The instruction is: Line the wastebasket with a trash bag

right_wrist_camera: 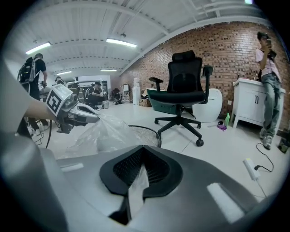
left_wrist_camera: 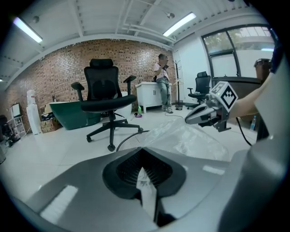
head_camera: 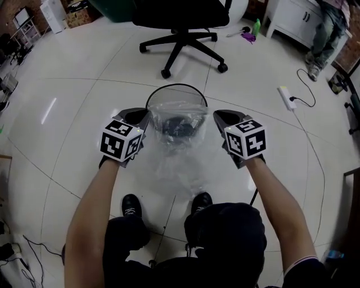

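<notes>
A round black mesh wastebasket (head_camera: pixel 176 89) stands on the white tiled floor just ahead of me. A clear trash bag (head_camera: pixel 179 147) is stretched between both grippers, over the near side of the basket's rim and hanging down in front of it. My left gripper (head_camera: pixel 146 118) is shut on the bag's left edge, and a strip of plastic (left_wrist_camera: pixel 146 190) shows between its jaws. My right gripper (head_camera: pixel 218 117) is shut on the right edge, with plastic (right_wrist_camera: pixel 135 192) pinched there too. Each gripper view shows the other gripper (left_wrist_camera: pixel 201 116) (right_wrist_camera: pixel 79 113), the bag (left_wrist_camera: pixel 186 138) (right_wrist_camera: pixel 100 133) and the basket rim (left_wrist_camera: pixel 128 137) (right_wrist_camera: pixel 147 131).
A black office chair (head_camera: pixel 181 25) on castors stands just beyond the basket. A white power strip (head_camera: pixel 287 97) with a cable lies on the floor at the right. A person (head_camera: pixel 325 31) stands by a white cabinet (head_camera: pixel 292 17) at the far right. My shoes (head_camera: pixel 131 205) are below the bag.
</notes>
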The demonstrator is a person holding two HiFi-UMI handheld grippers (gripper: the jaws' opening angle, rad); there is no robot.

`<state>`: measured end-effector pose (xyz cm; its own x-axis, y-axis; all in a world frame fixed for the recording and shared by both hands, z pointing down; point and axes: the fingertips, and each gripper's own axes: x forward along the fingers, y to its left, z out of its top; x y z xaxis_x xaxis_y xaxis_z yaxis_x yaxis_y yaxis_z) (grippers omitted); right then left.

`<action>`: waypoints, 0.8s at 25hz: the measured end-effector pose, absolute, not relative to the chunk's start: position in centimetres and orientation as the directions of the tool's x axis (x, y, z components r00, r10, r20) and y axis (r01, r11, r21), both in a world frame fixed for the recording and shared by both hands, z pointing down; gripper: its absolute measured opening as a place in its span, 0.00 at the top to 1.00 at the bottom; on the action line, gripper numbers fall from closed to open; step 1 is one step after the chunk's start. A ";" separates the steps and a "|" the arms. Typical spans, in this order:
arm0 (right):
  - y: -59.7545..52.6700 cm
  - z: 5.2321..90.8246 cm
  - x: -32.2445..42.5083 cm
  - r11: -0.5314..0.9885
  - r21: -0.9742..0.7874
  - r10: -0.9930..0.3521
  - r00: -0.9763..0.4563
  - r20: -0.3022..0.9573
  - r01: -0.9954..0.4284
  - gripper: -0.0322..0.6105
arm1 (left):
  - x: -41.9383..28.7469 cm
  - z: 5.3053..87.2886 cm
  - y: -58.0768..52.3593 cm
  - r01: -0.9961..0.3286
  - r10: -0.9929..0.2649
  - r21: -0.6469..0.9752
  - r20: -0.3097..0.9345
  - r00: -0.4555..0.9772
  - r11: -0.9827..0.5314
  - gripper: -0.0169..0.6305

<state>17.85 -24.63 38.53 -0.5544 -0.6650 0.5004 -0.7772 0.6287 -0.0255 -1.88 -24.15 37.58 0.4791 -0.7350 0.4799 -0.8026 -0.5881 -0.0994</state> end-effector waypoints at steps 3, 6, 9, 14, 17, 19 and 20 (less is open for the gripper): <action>-26.3 38.5 17.2 0.637 -0.017 -0.666 -0.561 0.492 -0.771 0.95 | -2.6 37.5 -25.0 -0.807 -0.739 -0.093 0.472 0.480 -0.584 0.96; -27.8 37.8 16.1 0.652 0.000 -0.667 -0.574 0.476 -0.758 0.95 | -3.6 37.4 -25.8 -0.831 -0.758 -0.068 0.455 0.467 -0.552 0.96; -28.2 37.5 15.8 0.664 0.023 -0.664 -0.576 0.476 -0.747 0.95 | -3.9 37.7 -26.0 -0.845 -0.767 -0.050 0.452 0.456 -0.532 0.96; -28.3 37.2 15.5 0.678 0.066 -0.662 -0.570 0.486 -0.732 0.95 | -4.1 37.4 -26.1 -0.850 -0.777 -0.065 0.448 0.443 -0.522 0.96; -28.4 37.2 15.5 0.684 0.091 -0.660 -0.561 0.500 -0.723 0.95 | -4.1 37.3 -26.1 -0.851 -0.780 -0.072 0.446 0.439 -0.520 0.96; -28.7 37.0 15.4 0.692 0.109 -0.657 -0.561 0.503 -0.714 0.95 | -4.1 37.2 -26.3 -0.855 -0.786 -0.075 0.443 0.432 -0.513 0.96; -28.8 37.0 15.3 0.696 0.115 -0.656 -0.562 0.504 -0.709 0.95 | -4.2 37.2 -26.5 -0.857 -0.787 -0.079 0.445 0.428 -0.510 0.96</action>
